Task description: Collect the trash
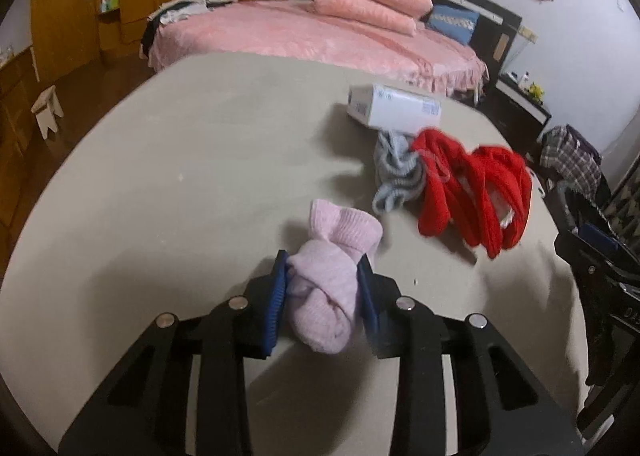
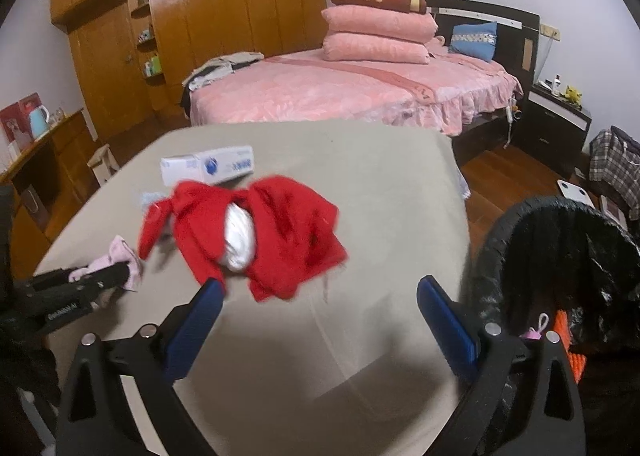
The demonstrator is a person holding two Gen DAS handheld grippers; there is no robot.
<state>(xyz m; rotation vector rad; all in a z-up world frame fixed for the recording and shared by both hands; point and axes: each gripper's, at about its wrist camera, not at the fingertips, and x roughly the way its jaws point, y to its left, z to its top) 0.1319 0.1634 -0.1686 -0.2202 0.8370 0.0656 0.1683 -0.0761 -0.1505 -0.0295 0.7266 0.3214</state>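
Note:
My left gripper (image 1: pixel 325 272) is shut on a pink sock bundle (image 1: pixel 332 280) just above the beige table (image 1: pixel 180 176); the bundle also shows in the right wrist view (image 2: pixel 120 256) at the left. A red knitted cloth (image 1: pixel 476 192) lies to the right, with a grey sock (image 1: pixel 396 172) beside it. In the right wrist view the red cloth (image 2: pixel 260 232) wraps a white item (image 2: pixel 240 240). My right gripper (image 2: pixel 320 292) is open and empty, just in front of the red cloth. A black-lined trash bin (image 2: pixel 560 256) stands right of the table.
A white box (image 1: pixel 394 106) lies on the far part of the table, also in the right wrist view (image 2: pixel 208 168). A pink bed (image 2: pixel 340 92) stands beyond. The bin holds pink and orange items (image 2: pixel 560 336). A plaid bag (image 2: pixel 616 164) sits on the floor at right.

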